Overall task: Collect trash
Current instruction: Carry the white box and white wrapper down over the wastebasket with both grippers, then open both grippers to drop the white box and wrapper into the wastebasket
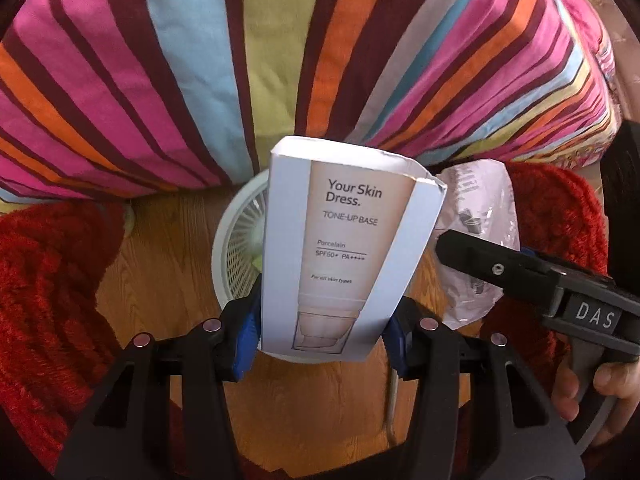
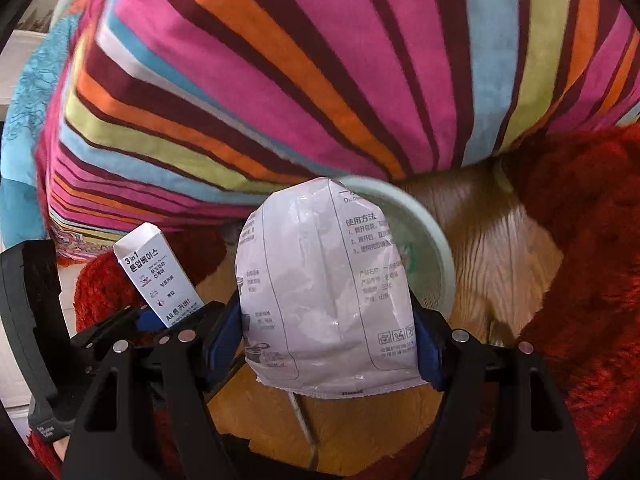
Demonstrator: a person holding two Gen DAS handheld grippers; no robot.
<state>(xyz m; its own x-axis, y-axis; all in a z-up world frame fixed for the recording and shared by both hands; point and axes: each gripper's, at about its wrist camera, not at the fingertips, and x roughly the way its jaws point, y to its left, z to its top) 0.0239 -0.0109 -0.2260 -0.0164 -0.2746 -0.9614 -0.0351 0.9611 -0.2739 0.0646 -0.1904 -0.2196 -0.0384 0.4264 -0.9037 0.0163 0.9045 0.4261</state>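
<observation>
We see the broad bedspread with pink, orange, maroon and blue stripes [image 1: 280,60] filling everything beyond both grippers, and shaggy red rugs [image 1: 44,280] flanking the wood-grain floor [image 1: 160,272] beneath them. Directly below and ahead of the fingers stands the round, pale, slatted plastic waste basket [image 1: 236,248], close against the bedding. Our left gripper [image 1: 320,320] pinches a tall white cardboard cosmetics box printed "Your Skin Dress" [image 1: 340,248] by its lower end, upright over the basket. Our right gripper [image 2: 328,336], just beside it, pinches a crinkled white plastic wrapper with printed instructions [image 2: 324,280] over the basket's rim [image 2: 436,240]. We judge the main risk to be a miss: the wrapper is light and may drift or cling to a pad, while the tall box could strike the rim and tip onto the floor. The two grippers sit close enough to knock each other, and the overhanging bedding crowds the far side.
</observation>
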